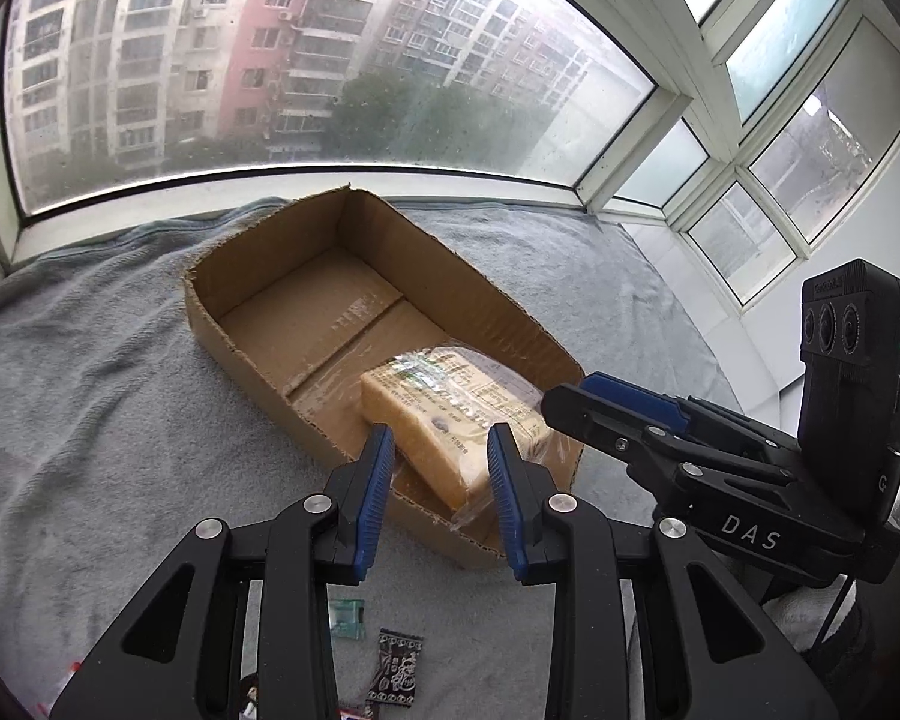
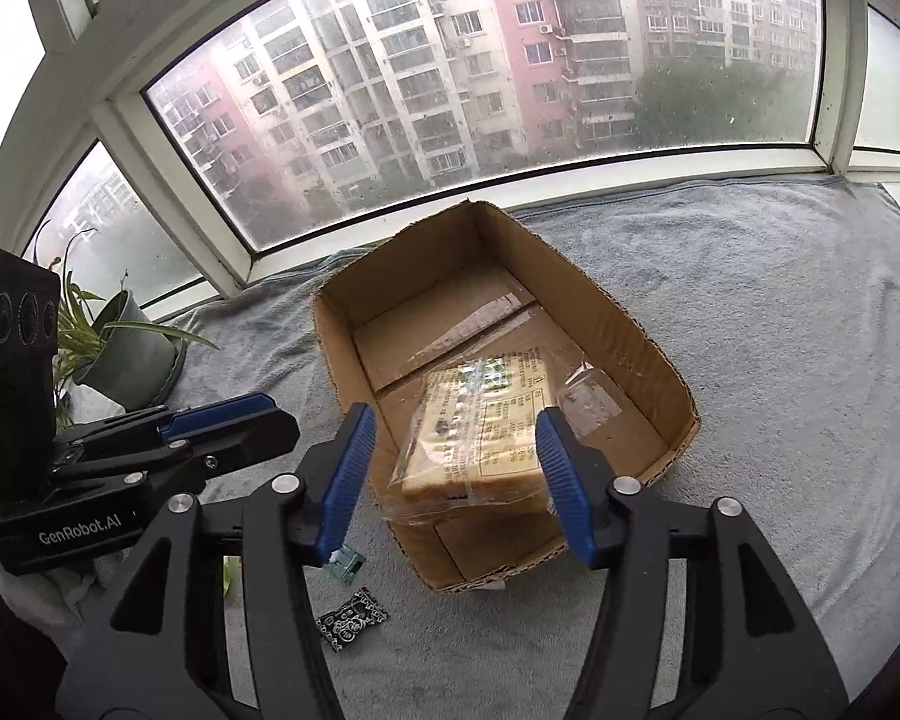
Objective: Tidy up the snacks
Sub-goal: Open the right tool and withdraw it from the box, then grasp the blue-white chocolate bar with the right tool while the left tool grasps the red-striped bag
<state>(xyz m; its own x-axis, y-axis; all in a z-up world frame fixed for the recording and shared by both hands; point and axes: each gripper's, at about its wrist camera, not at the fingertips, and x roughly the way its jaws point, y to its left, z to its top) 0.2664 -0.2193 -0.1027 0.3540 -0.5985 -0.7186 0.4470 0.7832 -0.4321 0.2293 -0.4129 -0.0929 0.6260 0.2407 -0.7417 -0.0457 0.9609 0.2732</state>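
Grey towel cloth (image 2: pixel 780 312) is spread over the window ledge, with a bay window (image 2: pixel 480 60) behind it and apartment blocks seen through the wet glass. One open cardboard box (image 2: pixel 630 324) is set on the cloth, its long axis running from the near edge of the ledge toward the window. One clear-wrapped bread pack (image 2: pixel 480 438) is lying flat inside it at the near end, its long axis roughly in line with that of the box, the printed label facing up; the far half of the box floor is bare. On the cloth just outside the near left corner of the box, one small green packet (image 2: pixel 345 564) and one black patterned sachet (image 2: pixel 354 618) are seen, apart from each other. One potted plant (image 2: pixel 132 354) is standing at the left edge of the ledge. The left claw (image 1: pixel 438 480) is held over the near end of the box, its pads apart with nothing gripped. The right claw (image 2: pixel 450 474) is spread wider above the bread, without touching it. No obstacle is seen between either claw and the box.
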